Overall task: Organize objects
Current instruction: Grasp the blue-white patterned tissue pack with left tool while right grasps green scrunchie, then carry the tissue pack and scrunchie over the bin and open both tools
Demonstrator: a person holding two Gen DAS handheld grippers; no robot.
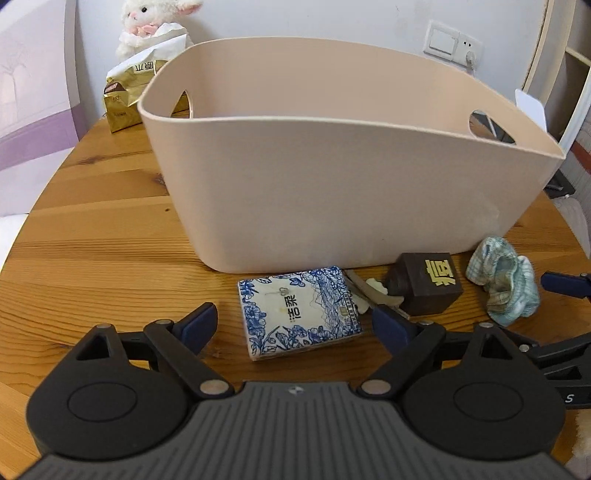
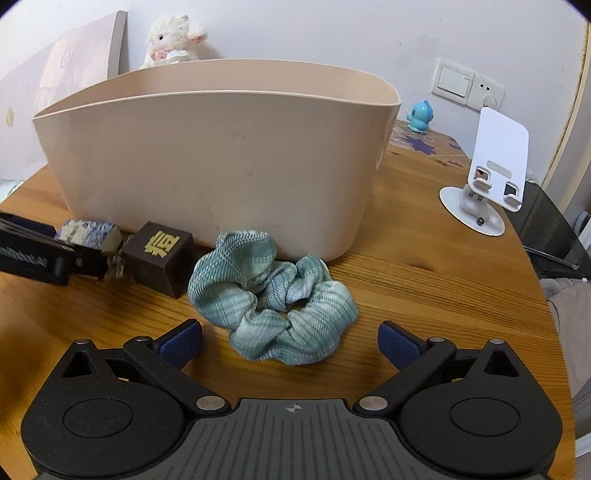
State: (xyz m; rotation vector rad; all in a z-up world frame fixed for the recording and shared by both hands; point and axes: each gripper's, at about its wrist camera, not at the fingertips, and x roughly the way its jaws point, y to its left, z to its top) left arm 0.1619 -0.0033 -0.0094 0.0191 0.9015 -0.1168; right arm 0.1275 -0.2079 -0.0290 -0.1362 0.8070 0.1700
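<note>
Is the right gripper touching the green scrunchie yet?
Apart. The right wrist view shows bare table between the scrunchie and each pad of the open right gripper.

Box, block and scrunchie line the table before the basket.

Round wooden table as landmark. White plush lamb at table's far edge, against the wall. Gold foil packet on the table just in front of the lamb, white paper sticking out of its top. White phone stand on the table's right side, round base, plate tilted back. Small blue figurine at the far right corner (standing on a patterned mat). Wall switch and socket above the table, something plugged in.
</note>
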